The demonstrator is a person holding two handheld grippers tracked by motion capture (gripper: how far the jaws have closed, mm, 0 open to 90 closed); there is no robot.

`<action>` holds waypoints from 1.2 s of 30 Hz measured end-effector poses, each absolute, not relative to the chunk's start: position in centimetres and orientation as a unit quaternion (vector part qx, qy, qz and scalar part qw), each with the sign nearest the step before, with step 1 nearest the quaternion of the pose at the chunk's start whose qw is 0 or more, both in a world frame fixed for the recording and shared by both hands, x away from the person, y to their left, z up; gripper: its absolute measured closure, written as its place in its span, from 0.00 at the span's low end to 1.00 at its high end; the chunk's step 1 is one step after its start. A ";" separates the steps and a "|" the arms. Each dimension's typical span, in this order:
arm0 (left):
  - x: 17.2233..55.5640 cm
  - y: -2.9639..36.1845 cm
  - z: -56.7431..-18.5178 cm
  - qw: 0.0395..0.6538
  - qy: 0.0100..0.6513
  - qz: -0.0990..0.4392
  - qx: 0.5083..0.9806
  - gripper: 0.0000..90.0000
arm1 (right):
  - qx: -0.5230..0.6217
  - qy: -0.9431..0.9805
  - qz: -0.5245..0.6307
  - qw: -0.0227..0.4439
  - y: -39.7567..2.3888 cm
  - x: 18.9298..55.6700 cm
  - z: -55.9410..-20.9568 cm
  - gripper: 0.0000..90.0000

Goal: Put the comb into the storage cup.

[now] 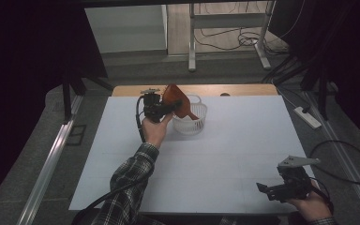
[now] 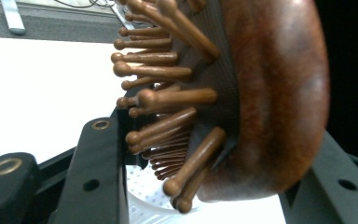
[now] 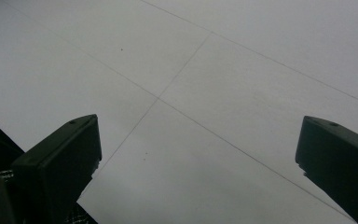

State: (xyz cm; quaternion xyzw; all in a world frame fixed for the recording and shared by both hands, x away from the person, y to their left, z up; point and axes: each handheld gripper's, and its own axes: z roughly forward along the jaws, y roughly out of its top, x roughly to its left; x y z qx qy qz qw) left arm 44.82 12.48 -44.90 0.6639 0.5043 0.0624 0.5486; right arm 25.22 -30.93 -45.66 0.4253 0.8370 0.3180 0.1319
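**Hairbrush held over the basket**

The left gripper (image 1: pixel 168 107) is clamped on a brown hairbrush (image 1: pixel 177 101), which is held tilted above a white basket (image 1: pixel 190 121) at the far side of the bench (image 1: pixel 225 150). The right gripper (image 1: pixel 269 187), jaws apart, is held over the bench's near right corner.

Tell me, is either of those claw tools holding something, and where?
The left gripper clamps a wooden hairbrush by its head, above the white basket.

Wooden hairbrush (image 1: pixel 177 101), reddish-brown, round-tipped pegs, tilted over white perforated basket (image 1: pixel 193 123), clamped at its head, far table centre
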 end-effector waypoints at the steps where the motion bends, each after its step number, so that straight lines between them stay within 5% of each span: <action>1: 44.8 12.5 -45.0 0.549 0.506 0.063 0.662 0.57 | 0.425 0.837 0.318 0.132 -30.9 25.2 -45.7 0.00; 36: 45.0 14.4 -46.4 0.529 0.541 0.050 0.651 0.45 | 0.421 0.842 0.309 0.132 -30.7 25.3 -45.8 0.00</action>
